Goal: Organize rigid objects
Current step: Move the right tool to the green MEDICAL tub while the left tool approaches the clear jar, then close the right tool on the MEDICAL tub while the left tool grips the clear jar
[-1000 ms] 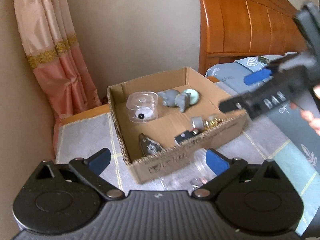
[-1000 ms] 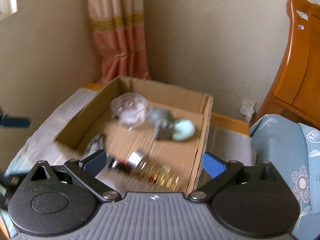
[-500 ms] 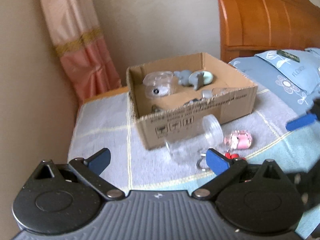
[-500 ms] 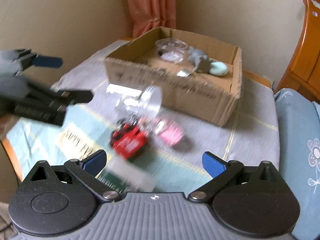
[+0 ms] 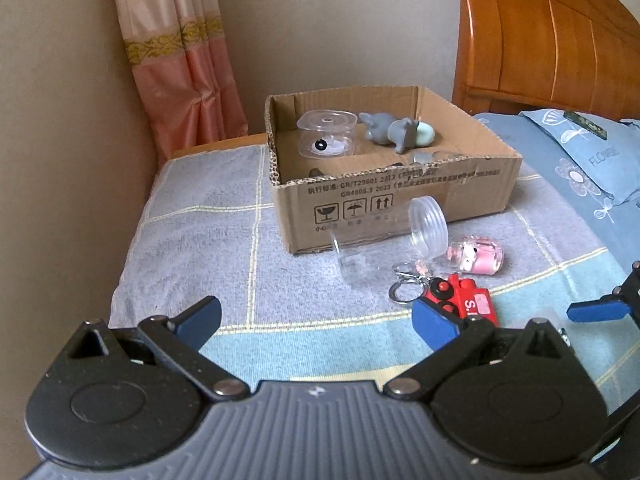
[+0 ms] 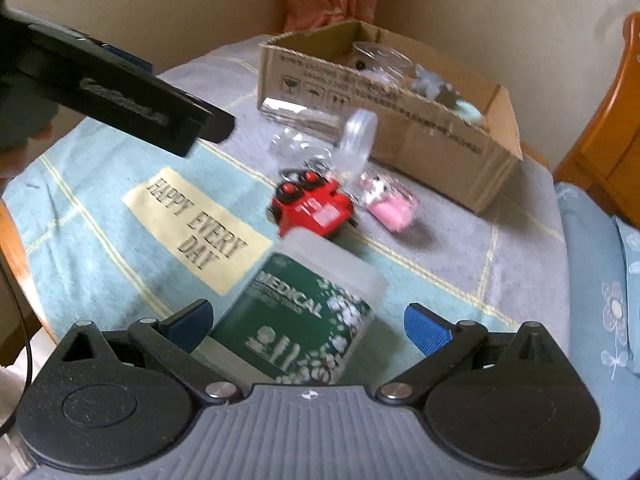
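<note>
A cardboard box (image 5: 404, 204) stands on the towel-covered table and holds a clear round tub (image 5: 327, 134), a grey elephant figure (image 5: 390, 131) and other small items. In front of it lie a clear jar (image 5: 384, 240) on its side, a pink keychain bottle (image 5: 478, 257) and a red toy train (image 5: 460, 300). My left gripper (image 5: 316, 322) is open and empty above the towel, near the train. My right gripper (image 6: 308, 322) is open with a green cotton-swab tub (image 6: 304, 320) lying between its fingers; the box (image 6: 400, 104), train (image 6: 314, 210) and pink bottle (image 6: 390, 202) lie beyond.
A towel (image 5: 192, 216) reading "HAPPY EVERY DAY" (image 6: 196, 226) covers the table. A wooden headboard (image 5: 536, 36) and blue bedding (image 5: 580, 152) are at the right, a pink curtain (image 5: 180, 60) in the corner. The left gripper's arm (image 6: 116, 88) crosses the right wrist view.
Both grippers have pulled back from over the box towards the table's front. The loose items in front of the box came into view, and the green tub now lies between my right fingers.
</note>
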`<state>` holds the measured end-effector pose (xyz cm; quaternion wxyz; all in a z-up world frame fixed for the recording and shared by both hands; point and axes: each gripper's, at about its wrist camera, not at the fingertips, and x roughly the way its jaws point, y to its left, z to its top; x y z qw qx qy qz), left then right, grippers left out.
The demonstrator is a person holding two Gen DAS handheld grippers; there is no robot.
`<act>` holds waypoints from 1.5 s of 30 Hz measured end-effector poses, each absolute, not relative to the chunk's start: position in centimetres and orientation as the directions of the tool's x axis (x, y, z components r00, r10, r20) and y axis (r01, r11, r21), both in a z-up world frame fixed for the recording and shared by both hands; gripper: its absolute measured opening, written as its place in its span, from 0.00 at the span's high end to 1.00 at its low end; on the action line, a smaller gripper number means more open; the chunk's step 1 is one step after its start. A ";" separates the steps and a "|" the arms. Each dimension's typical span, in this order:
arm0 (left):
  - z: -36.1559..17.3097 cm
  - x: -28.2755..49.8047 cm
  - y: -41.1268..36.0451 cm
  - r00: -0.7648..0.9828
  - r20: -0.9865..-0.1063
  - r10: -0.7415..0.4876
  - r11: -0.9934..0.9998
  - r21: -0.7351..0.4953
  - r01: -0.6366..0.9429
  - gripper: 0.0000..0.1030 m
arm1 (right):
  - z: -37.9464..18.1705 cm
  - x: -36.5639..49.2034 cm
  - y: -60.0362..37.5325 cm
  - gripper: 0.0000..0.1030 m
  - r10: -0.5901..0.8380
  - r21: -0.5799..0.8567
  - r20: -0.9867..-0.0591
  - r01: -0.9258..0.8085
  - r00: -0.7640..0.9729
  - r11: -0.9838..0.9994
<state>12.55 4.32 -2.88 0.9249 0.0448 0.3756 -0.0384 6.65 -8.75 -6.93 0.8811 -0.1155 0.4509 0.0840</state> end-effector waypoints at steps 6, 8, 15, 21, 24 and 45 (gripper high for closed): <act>-3.2 12.8 3.9 0.710 -0.703 -0.052 0.992 0.044 0.116 0.02 | -7.1 6.2 -11.3 0.00 0.005 -0.124 -0.823 -0.188 0.568 0.974; -3.4 12.9 3.8 0.706 -0.706 -0.052 0.992 0.045 0.118 0.02 | -7.3 6.2 -12.6 0.00 -0.017 -0.124 -0.826 -0.153 0.563 0.981; -3.7 13.1 3.6 0.700 -0.712 -0.053 0.992 0.043 0.119 0.02 | -7.9 6.9 -17.2 0.00 -0.062 -0.085 -0.826 -0.015 0.560 0.996; -3.8 13.4 3.3 0.698 -0.714 -0.055 0.991 0.048 0.127 0.02 | -8.8 8.0 -20.0 0.00 -0.134 -0.077 -0.821 0.124 0.555 0.989; -3.9 13.6 3.0 0.701 -0.711 -0.053 0.990 0.054 0.129 0.02 | -9.2 8.1 -21.0 0.00 -0.097 -0.016 -0.822 0.148 0.561 0.989; -4.2 19.6 0.0 0.683 -0.716 -0.146 0.984 -0.032 0.176 0.02 | -8.5 10.7 -18.4 0.00 0.102 0.093 -0.802 -0.046 0.589 0.995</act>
